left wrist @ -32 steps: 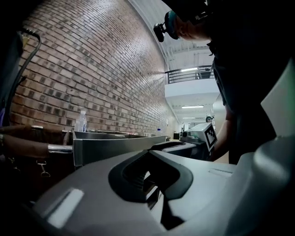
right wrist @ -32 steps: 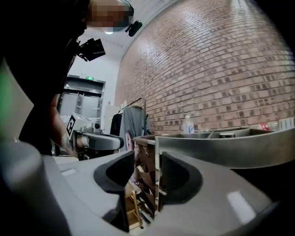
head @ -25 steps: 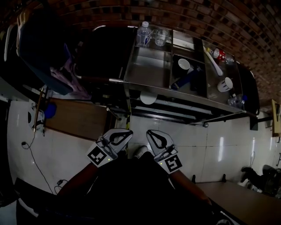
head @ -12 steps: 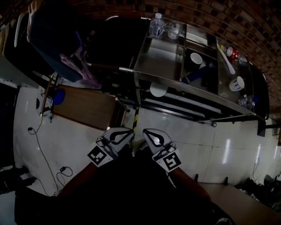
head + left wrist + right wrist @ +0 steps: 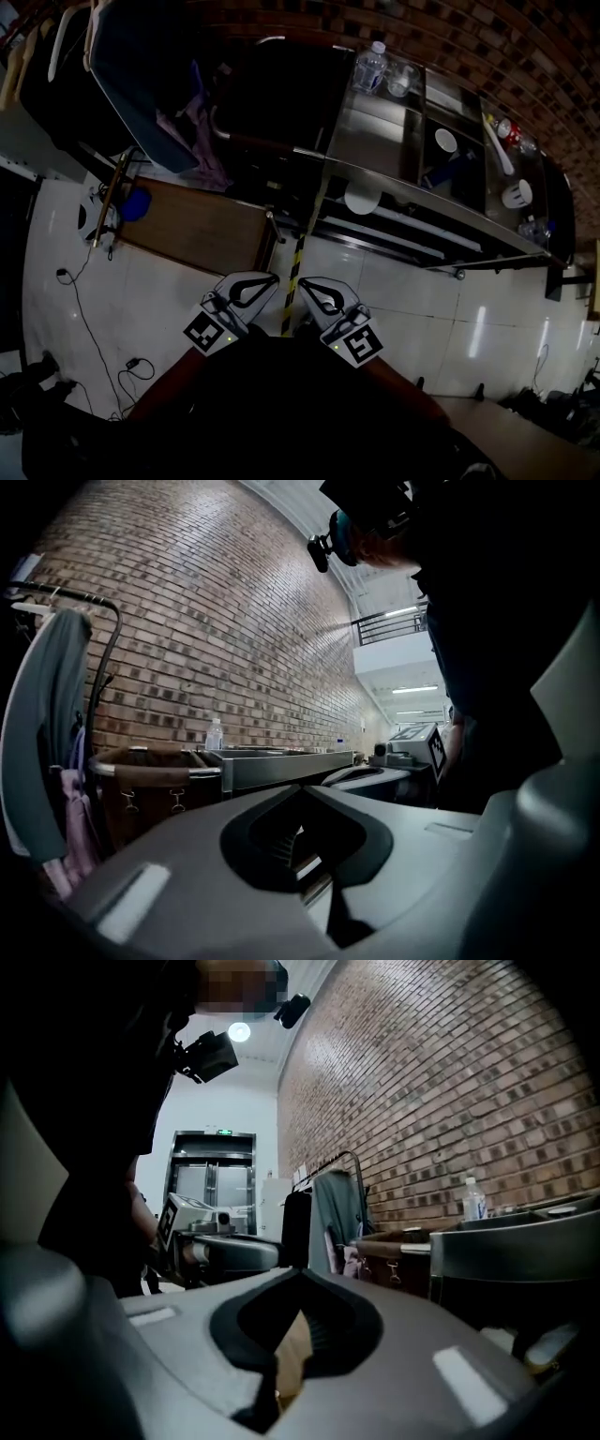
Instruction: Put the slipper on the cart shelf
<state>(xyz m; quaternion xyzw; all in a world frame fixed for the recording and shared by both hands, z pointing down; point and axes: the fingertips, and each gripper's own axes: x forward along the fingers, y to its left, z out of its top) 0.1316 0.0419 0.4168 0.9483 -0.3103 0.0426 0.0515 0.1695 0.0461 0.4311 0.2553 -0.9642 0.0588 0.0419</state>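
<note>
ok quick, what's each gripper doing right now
left gripper: closed, holding nothing
right gripper: closed, holding nothing

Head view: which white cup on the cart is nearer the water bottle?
The middle cup, in the dark centre compartment of the cart. The end cup sits at the far end, farther from the bottle.

Head view dim, underexposed, bent hard at its edges; glossy white floor tiles [image 5: 422, 300] show glare streaks. Gripper views brighter, a round white ceiling lamp [image 5: 240, 1032] glowing overhead.
</note>
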